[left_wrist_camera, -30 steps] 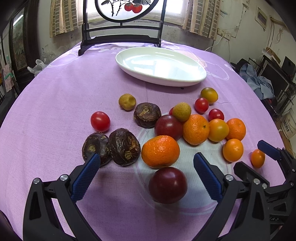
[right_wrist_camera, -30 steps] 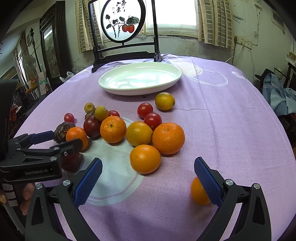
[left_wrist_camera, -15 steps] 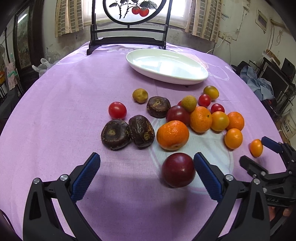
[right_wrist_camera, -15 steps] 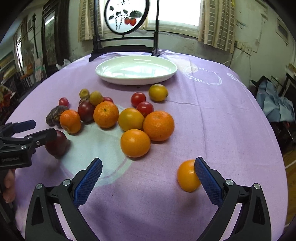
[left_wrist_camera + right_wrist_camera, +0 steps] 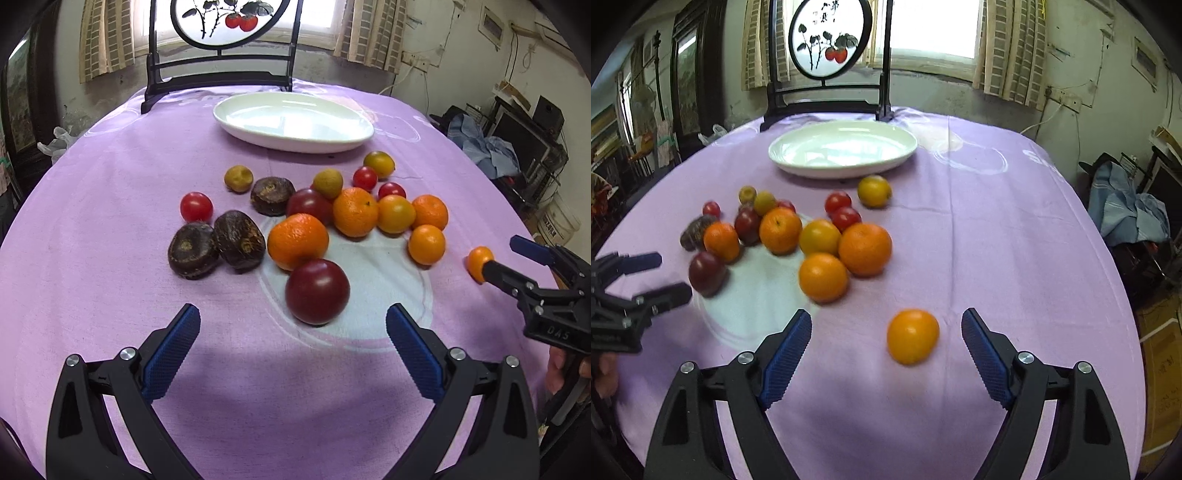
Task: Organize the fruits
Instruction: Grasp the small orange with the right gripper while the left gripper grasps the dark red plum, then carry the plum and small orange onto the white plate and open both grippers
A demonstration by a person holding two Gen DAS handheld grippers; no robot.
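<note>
Purple tablecloth (image 5: 92, 206): both claws wide open, empty; plum (image 5: 317, 291) before left claw (image 5: 291, 328).

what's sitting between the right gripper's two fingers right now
A lone small orange sits on the purple tablecloth, inside the open right gripper and nearer its right finger. The right wrist view shows it.

"DAS" on right gripper (image 5: 524, 266) body
</note>
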